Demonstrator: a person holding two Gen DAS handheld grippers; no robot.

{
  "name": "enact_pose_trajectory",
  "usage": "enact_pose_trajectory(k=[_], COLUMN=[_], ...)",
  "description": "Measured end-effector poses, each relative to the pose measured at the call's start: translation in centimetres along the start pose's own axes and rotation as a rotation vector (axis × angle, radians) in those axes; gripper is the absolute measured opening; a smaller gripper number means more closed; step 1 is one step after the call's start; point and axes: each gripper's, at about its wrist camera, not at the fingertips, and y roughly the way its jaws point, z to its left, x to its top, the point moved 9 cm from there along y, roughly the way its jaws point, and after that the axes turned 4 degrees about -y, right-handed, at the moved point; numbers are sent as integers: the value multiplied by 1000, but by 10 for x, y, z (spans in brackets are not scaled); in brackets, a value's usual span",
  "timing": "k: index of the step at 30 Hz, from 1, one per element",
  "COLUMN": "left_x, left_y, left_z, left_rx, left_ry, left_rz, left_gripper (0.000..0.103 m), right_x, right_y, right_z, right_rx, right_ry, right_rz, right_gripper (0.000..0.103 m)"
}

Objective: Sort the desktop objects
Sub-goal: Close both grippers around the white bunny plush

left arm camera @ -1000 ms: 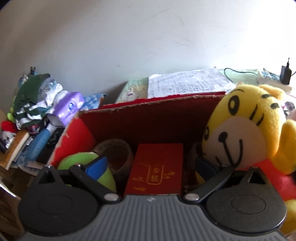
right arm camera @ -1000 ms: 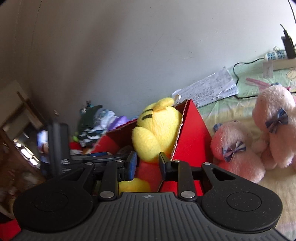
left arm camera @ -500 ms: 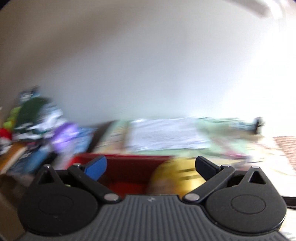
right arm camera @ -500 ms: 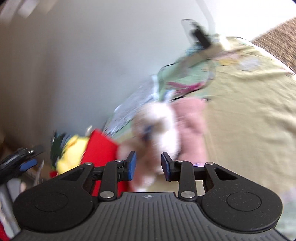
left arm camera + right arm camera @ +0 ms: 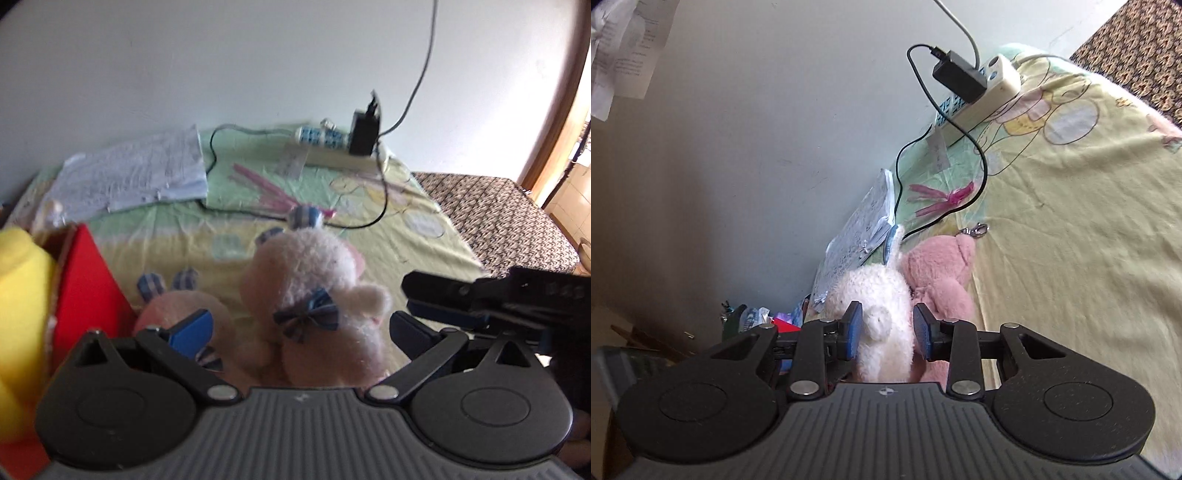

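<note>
Two plush toys lie on the yellow-green sheet. A pale pink-white plush point(image 5: 306, 280) with a blue checked bow sits between the wide-apart fingers of my left gripper point(image 5: 301, 330), which is open. A darker pink plush point(image 5: 166, 310) lies to its left, beside the red box point(image 5: 85, 280) that holds a yellow plush point(image 5: 18, 295). My right gripper point(image 5: 886, 332) is narrowly open, and the white plush point(image 5: 882, 314) fills the gap between its pads. In the left wrist view the right gripper point(image 5: 410, 295) points in from the right, its tips just off the plush.
A stack of printed papers point(image 5: 129, 177) lies by the wall. A white power strip point(image 5: 332, 144) with a black charger point(image 5: 960, 74) trails a black cable point(image 5: 982, 166) across the sheet. A patterned brown cover point(image 5: 498, 210) is at the right. A metal clasp point(image 5: 975, 230) lies by the pink plush point(image 5: 945, 266).
Both grippers swung right, away from the red box and the yellow plush, onto the pink plush toys. The right gripper's fingers now frame the white plush.
</note>
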Motion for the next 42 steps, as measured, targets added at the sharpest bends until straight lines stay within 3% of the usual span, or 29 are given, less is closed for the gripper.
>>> enact_pose_trajectory(k=[4,10,17,26,35,42], left_x=[-7,-10,-5,-13,-38,-53], left_y=[20,41,46,19,-16,-54], left_z=[-1,5,3,-24,-49,-58], left_rx=[-34,-76,-17,-6,-69,-75], left_ry=[-53,-118,-61,70,97,148], left_rz=[52,118,105,70,71,13], left_gripper=[93,89,89,84,84,84], right_x=[-3,-2,-3,-13,-35,-53], right_y=[18,44,55,26,-14,-37], right_z=[5,7,3,2,10,33], right_rx=[42,39,37,23,16,53], right_ry=[6,-30,-46,-24,-7,-37], right_rz=[44,79,110,128,146,122], right_gripper=[36,37,38,27,27,27])
